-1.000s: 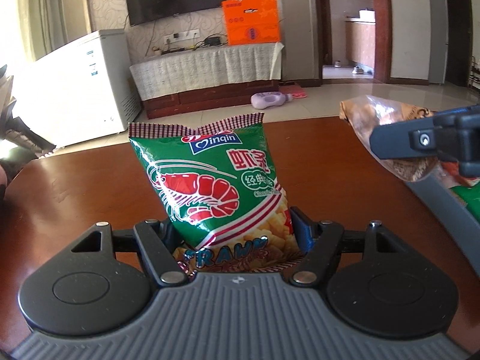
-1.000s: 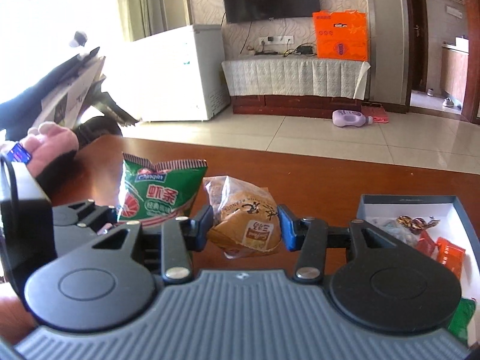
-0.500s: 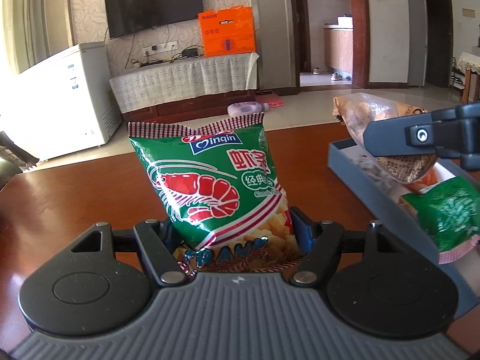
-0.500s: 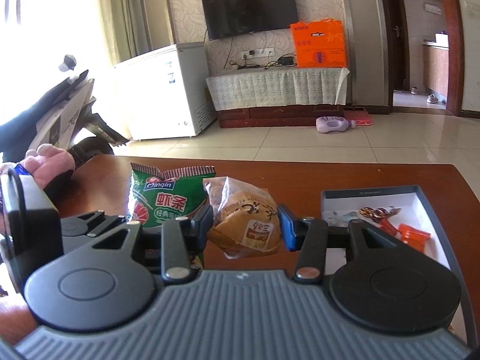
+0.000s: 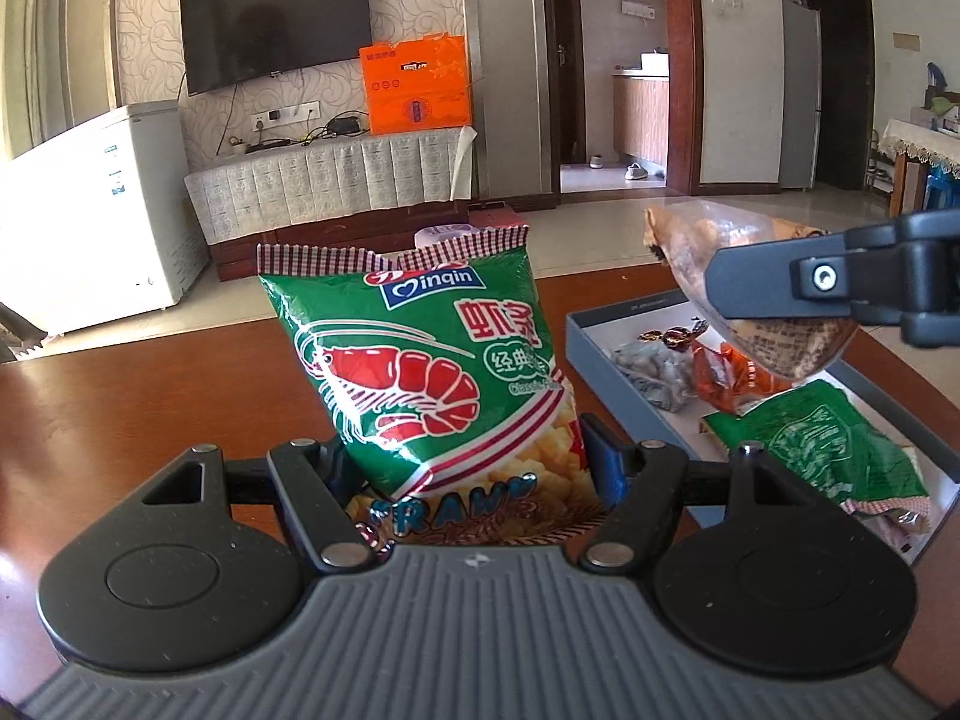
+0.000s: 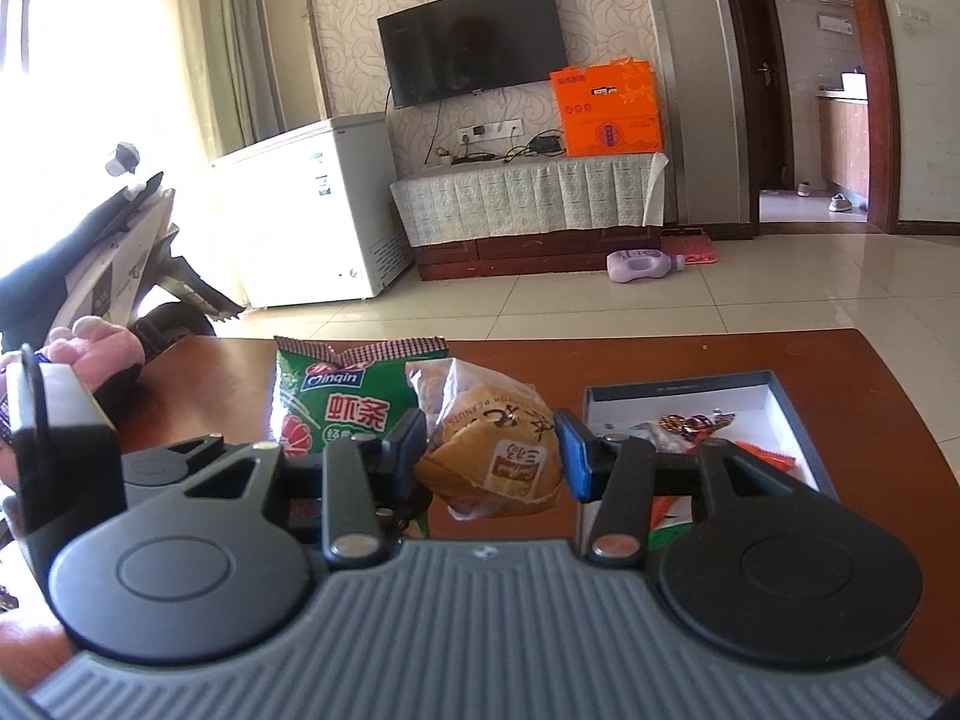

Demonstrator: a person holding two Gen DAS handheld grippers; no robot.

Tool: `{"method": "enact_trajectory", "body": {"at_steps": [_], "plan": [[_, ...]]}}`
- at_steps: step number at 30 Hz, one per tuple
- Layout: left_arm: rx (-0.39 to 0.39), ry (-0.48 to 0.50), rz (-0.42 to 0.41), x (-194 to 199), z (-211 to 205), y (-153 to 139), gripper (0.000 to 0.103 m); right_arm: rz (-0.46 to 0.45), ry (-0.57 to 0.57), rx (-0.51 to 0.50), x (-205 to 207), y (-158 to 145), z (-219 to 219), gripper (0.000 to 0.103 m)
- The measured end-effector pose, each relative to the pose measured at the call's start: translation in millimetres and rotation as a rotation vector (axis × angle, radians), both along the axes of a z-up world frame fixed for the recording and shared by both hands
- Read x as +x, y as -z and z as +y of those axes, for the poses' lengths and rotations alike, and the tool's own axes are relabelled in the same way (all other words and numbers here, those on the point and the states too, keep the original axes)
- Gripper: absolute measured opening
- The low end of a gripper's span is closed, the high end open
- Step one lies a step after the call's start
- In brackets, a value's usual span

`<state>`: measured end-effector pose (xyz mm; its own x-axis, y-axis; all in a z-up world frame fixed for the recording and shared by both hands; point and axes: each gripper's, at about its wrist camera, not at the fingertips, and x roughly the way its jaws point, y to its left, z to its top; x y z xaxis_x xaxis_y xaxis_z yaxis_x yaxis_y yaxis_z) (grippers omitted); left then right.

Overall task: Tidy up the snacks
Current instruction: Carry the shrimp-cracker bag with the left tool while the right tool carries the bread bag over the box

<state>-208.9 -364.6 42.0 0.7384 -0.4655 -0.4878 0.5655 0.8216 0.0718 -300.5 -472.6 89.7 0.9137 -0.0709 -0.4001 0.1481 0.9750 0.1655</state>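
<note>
On the left, a green shrimp-chip bag (image 5: 432, 372) is being gripped upright by the left gripper (image 5: 468, 456), whose jaws are clenched on the bag's lower part above the table (image 5: 120, 396). The same bag (image 6: 342, 402) is being seen from the right wrist view, just left of the right gripper (image 6: 489, 450).

Next, a tan peanut bag (image 6: 492, 444) is being held by the right gripper, the jaws clamped on its sides and the bag hanging clear of the table (image 6: 750, 354). In the left wrist view this peanut bag (image 5: 774, 336) is being carried above the box (image 5: 591, 336), with the right gripper (image 5: 780, 288) reaching in from the right edge.

On the right, the grey box with a white inside is lying open on the table. Inside it, a greyish packet (image 5: 654, 372), a brown-wrapped candy (image 5: 672, 336), an orange packet (image 5: 732, 378) and a second green bag (image 5: 822, 444) are being kept; the greyish packet's contents cannot be made out. From the right wrist view the box (image 6: 678, 381) is being partly hidden by the gripper body.
</note>
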Motion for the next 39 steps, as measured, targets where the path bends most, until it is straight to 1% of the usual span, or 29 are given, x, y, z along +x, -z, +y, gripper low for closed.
{"method": "enact_trajectory", "body": {"at_steps": [3,4,5,7,9,12,14,16,17,18,19,20,21,22,23,25,29,30,31,32,33,35,37,39], "plan": [[-0.006,0.003,0.006,-3.6,-3.8,-2.1,0.075,-0.007,0.008,0.0,-6.3,-0.6,-1.3,0.049],[-0.008,0.006,0.007,-3.8,-1.1,-1.7,0.075,-0.007,0.01,-0.001,-7.5,-0.8,-0.7,0.042],[-0.011,0.009,0.008,-5.5,-2.4,-2.1,0.075,-0.008,0.009,0.001,-8.8,-0.8,-1.6,0.032],[-0.006,0.018,0.002,-9.5,-7.4,-2.2,0.075,0.002,0.018,-0.007,-11.8,2.0,-4.8,0.032],[0.018,0.022,-0.007,-11.0,-14.5,1.6,0.075,0.028,0.039,-0.016,-11.4,6.8,-8.3,0.033],[0.022,0.019,0.011,-5.7,-17.0,5.3,0.075,0.028,0.052,-0.001,-16.4,8.1,-15.9,0.034],[0.025,0.019,0.008,-2.2,-18.6,4.0,0.075,0.034,0.051,-0.001,-18.3,8.6,-18.3,0.034],[0.023,0.02,0.003,-2.2,-16.4,4.5,0.075,0.051,0.024,0.003,-20.2,9.8,-16.2,0.034],[0.025,0.022,0.002,-0.5,-14.6,5.3,0.075,0.062,-0.018,-0.001,-22.3,10.6,-12.4,0.034],[0.028,0.022,0.002,1.0,-12.7,6.1,0.075,0.092,-0.065,-0.038,-24.3,12.4,-4.9,0.034],[0.03,0.022,0.002,1.3,-11.1,6.6,0.075,0.134,-0.104,-0.109,-26.2,15.1,4.8,0.043],[0.029,0.021,0.004,2.0,-9.4,6.8,0.075,0.168,-0.134,-0.199,-29.6,18.8,16.1,0.059],[0.026,0.021,0.006,2.5,-8.2,6.1,0.075,0.191,-0.156,-0.296,-33.6,22.6,27.1,0.067],[0.024,0.02,0.007,2.7,-6.0,5.5,0.075,0.204,-0.171,-0.401,-39.1,27.2,37.3,0.078],[0.022,0.02,0.006,3.0,-4.4,4.8,0.075,0.211,-0.187,-0.52,-45.2,33.4,50.2,0.083],[0.017,0.022,0.006,2.6,-4.9,4.5,0.075,0.231,-0.222,-0.652,-52.8,44.1,62.5,0.084],[0.019,0.028,0.012,0.9,-3.9,5.8,0.075,0.352,-0.291,-0.864,-45.4,76.4,81.1,0.083],[0.019,0.03,0.012,0.5,-2.9,5.0,0.075,0.366,-0.306,-0.906,-42.8,82.0,84.7,0.083],[0.019,0.031,0.011,0.1,-3.4,4.7,0.075,0.381,-0.306,-0.943,-39.8,86.4,87.7,0.08],[0.019,0.032,0.009,0.1,-3.6,4.5,0.075,0.396,-0.301,-0.979,-36.4,90.2,90.1,0.067],[0.018,0.033,0.01,0.4,-3.2,4.3,0.075,0.415,-0.305,-0.985,-32.9,91.2,90.6,0.058],[0.018,0.031,0.014,0.6,-2.6,4.0,0.075,0.434,-0.299,-0.933,-28.7,88.4,86.6,0.031],[0.018,0.032,0.017,0.3,-2.2,4.4,0.075,0.453,-0.281,-0.917,-25.7,85.9,83.3,0.013],[0.018,0.035,0.015,-0.7,-2.4,4.0,0.075,0.414,-0.268,-0.836,-27.7,74.6,77.4,0.013]]}}
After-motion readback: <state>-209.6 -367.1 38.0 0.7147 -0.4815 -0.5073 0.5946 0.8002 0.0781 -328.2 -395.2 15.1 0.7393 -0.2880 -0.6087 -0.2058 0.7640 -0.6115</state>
